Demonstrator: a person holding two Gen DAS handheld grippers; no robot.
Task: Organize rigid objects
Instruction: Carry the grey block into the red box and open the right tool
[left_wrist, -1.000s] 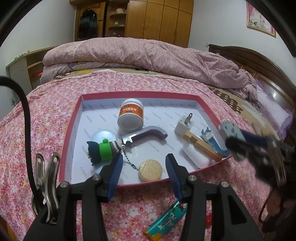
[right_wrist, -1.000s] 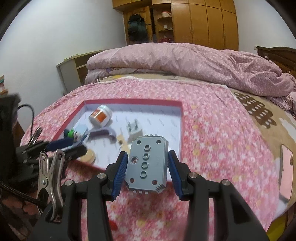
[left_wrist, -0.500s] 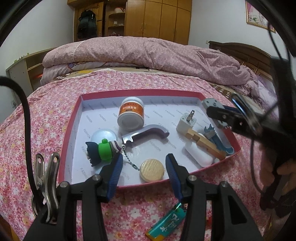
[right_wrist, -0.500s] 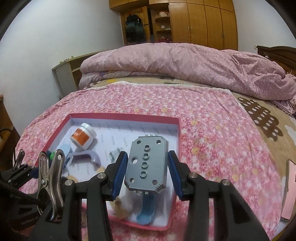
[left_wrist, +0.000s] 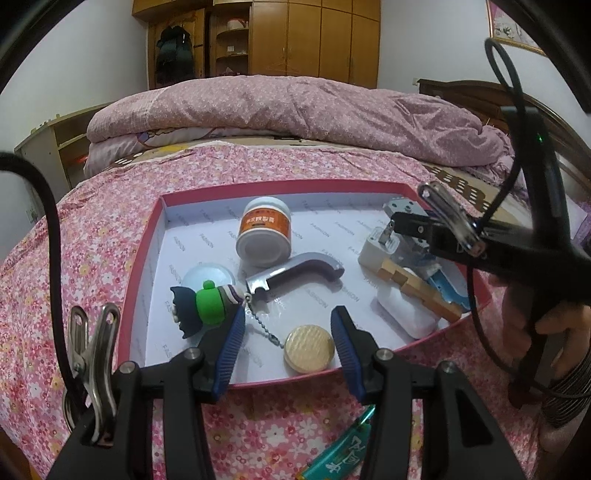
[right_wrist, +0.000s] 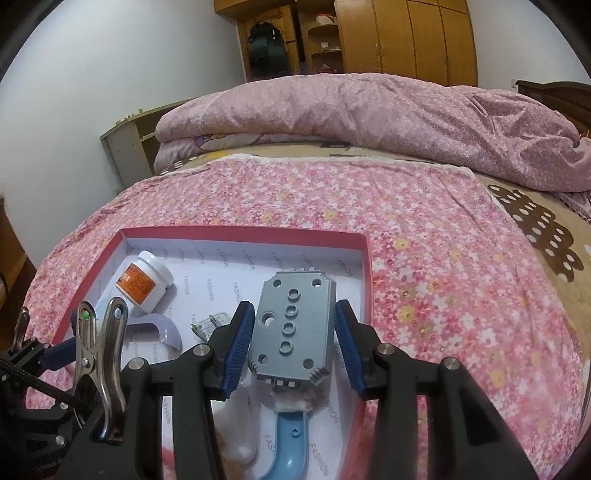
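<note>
My left gripper (left_wrist: 286, 345) hangs wide and empty over the near edge of the red tray (left_wrist: 146, 258); to the right, my right gripper (right_wrist: 294, 339) has parted around the grey block (right_wrist: 291, 328), over the tray's right side.

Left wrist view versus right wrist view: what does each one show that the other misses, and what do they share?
Only the left wrist view shows the round wooden disc, the green-hatted figurine and the lighter lying outside the box on the bedspread. Only the right wrist view shows the face of the grey studded block, with the right gripper open around it. Both show the red box, the orange-labelled jar and the open, empty left gripper.
</note>
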